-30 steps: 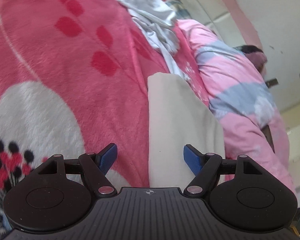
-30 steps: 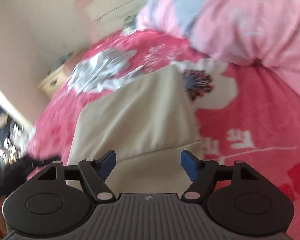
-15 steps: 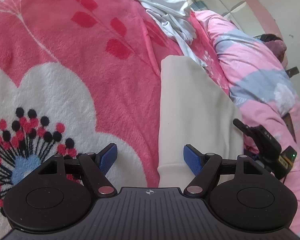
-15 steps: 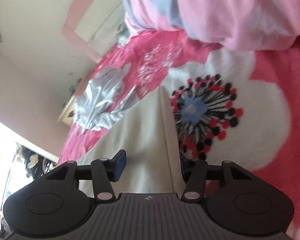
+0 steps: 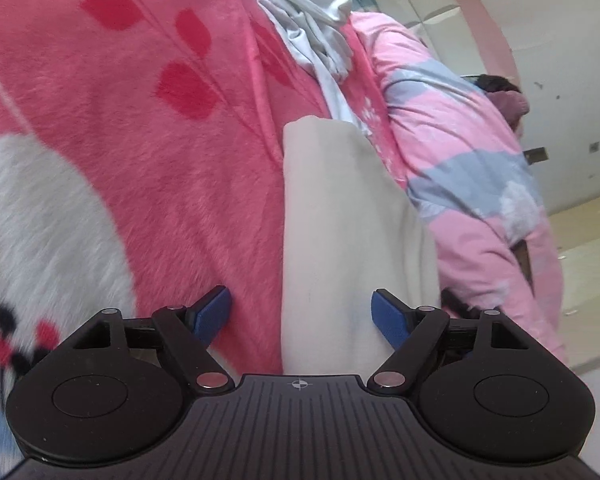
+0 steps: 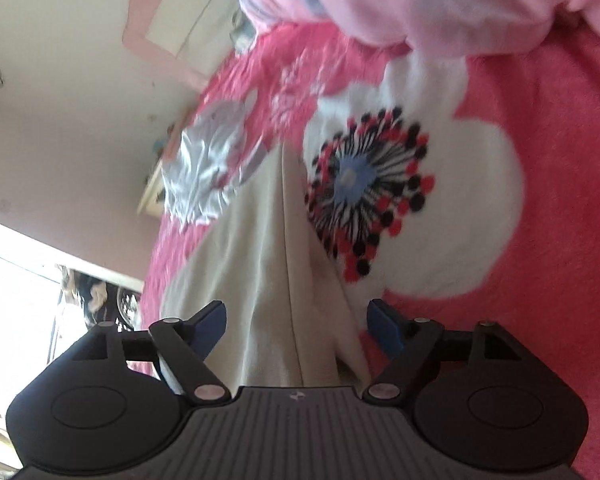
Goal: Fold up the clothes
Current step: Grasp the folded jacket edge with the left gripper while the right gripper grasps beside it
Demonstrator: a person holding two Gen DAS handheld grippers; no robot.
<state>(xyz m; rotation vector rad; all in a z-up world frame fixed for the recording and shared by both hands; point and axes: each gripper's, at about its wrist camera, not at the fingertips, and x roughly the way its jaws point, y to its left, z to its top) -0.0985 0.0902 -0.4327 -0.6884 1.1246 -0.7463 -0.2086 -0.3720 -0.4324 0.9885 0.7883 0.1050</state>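
We hold both jaws wide: left gripper (image 5: 301,314) and right gripper (image 6: 296,320) each straddle the folded cream cotton garment (image 5: 340,240) (image 6: 268,280) on the pink floral fleece blanket (image 5: 160,140).

A: What did the left tool (image 5: 301,312) look like?

B: Matte black, with a ribbed centre plate (image 5: 300,432) carrying a small white crosshair mark. Two round black housings flanked it, and silver pivot screws (image 5: 211,380) sat on angled black link arms that ended in blue finger pads (image 5: 214,312).

A: And the right tool (image 6: 296,318)?

B: The same build: black ribbed body, round housings, silver screws, blue pads (image 6: 384,320), a tiny white logo at the centre.
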